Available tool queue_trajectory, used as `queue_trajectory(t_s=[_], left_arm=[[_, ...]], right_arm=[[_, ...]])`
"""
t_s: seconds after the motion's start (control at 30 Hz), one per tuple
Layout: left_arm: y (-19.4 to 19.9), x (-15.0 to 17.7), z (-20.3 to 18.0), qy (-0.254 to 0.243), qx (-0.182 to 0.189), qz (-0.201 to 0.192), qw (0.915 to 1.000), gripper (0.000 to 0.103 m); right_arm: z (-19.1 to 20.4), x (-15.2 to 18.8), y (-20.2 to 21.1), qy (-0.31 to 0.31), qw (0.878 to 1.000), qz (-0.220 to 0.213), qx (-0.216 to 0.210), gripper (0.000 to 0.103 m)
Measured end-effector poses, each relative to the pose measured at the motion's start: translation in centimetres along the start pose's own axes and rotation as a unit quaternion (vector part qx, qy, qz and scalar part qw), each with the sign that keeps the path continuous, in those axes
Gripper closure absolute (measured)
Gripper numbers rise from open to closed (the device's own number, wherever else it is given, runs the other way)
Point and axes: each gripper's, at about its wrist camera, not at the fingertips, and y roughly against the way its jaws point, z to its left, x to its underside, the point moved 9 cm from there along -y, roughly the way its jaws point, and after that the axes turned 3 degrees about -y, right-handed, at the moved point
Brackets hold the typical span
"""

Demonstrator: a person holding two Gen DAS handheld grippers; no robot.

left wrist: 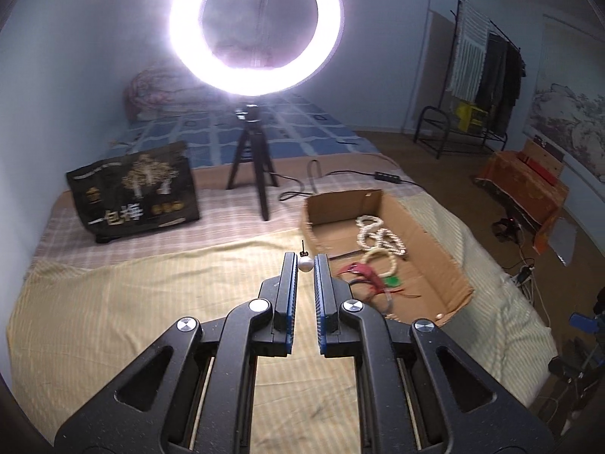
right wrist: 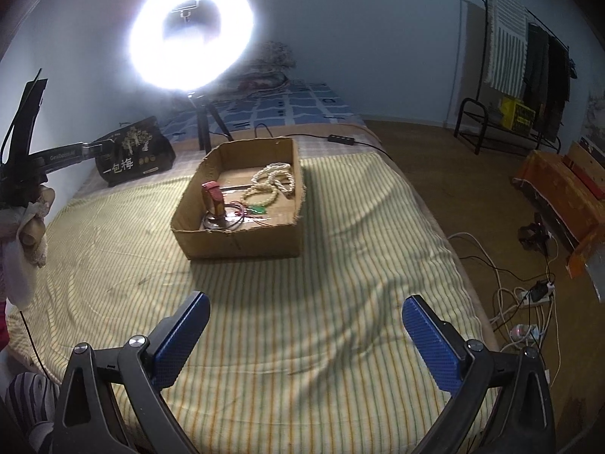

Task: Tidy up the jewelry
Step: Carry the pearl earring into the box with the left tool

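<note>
My left gripper (left wrist: 305, 263) is shut on a white pearl earring (left wrist: 305, 262) with a small dark post, held in the air just left of the cardboard box (left wrist: 446, 265). The box holds a white bead necklace (left wrist: 378, 236), a cream bead bracelet (left wrist: 381, 263), a red watch strap (left wrist: 363, 274) and a green piece (left wrist: 393, 282). In the right wrist view the same box (right wrist: 242, 242) sits ahead on the striped bedsheet with the necklace (right wrist: 278, 178) and red watch (right wrist: 213, 198) inside. My right gripper (right wrist: 302, 335) is open and empty, low over the sheet.
A ring light on a black tripod (left wrist: 251, 174) stands behind the box, its cable (left wrist: 340, 174) trailing right. A black printed bag (left wrist: 136, 193) stands at the back left. The bed edge drops off on the right to a floor with cables (right wrist: 529, 295).
</note>
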Motion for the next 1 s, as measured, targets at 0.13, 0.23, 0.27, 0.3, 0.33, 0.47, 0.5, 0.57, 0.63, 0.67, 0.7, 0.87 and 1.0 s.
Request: queue_trajectory(t_s=[0.13,0.23,0.27,0.3,0.33,0.47,0.5,0.57,0.63,0.67,0.7,0.87,1.0], left_arm=[[-1.5,0.0,-2.5,-0.007,0.011,0.007,0.9999,0.096],[-2.5,0.1,-4.6,-0.017,0.02,0.014,0.9996,0.096],[-2.8,0.2,-5.1,-0.019,0.022,0.016,0.9995,0.096],[-3.1,0.3,-6.0,-0.024,0.027,0.018,0.9992,0.096],[-3.3,0.3,-6.6,-0.027,0.029,0.02,0.999,0.096],[-4.2,0.4,-9.2,-0.044,0.038,0.023,0.998,0.096],[-4.4,0.4,-9.6,-0.046,0.041,0.024,0.9978,0.096],[-4.8,0.5,-10.4,-0.051,0.044,0.026,0.9974,0.096],[-5.3,0.6,-11.2,-0.056,0.044,0.028,0.997,0.096],[-5.6,0.6,-11.4,-0.057,0.045,0.03,0.9969,0.096],[-5.8,0.7,-11.6,-0.057,0.045,0.032,0.9968,0.096],[-6.5,0.8,-12.2,-0.06,0.045,0.039,0.9964,0.096],[-6.8,0.8,-12.3,-0.062,0.043,0.04,0.9963,0.096]], right_arm=[[-0.9,0.2,-0.2,-0.007,1.0,0.002,0.003,0.0],[-1.4,0.4,-0.5,-0.012,1.0,0.005,0.003,0.0],[-1.6,0.5,-0.6,-0.013,1.0,0.005,0.003,0.0],[-1.7,0.6,-0.7,-0.014,1.0,0.006,0.002,0.0],[-1.8,0.6,-0.8,-0.014,1.0,0.006,0.002,0.0],[-2.1,0.8,-1.1,-0.016,1.0,0.011,0.002,0.0],[-2.2,0.9,-1.2,-0.016,1.0,0.012,0.001,0.0],[-2.4,0.9,-1.3,-0.018,1.0,0.013,0.002,0.0],[-2.5,0.9,-1.4,-0.018,1.0,0.014,0.002,0.0],[-2.6,1.0,-1.5,-0.019,1.0,0.014,0.002,0.0],[-2.7,0.9,-1.5,-0.019,1.0,0.014,0.003,0.0],[-3.0,1.0,-1.9,-0.02,1.0,0.017,0.004,0.0],[-3.0,1.1,-2.1,-0.021,1.0,0.021,0.003,0.0]])
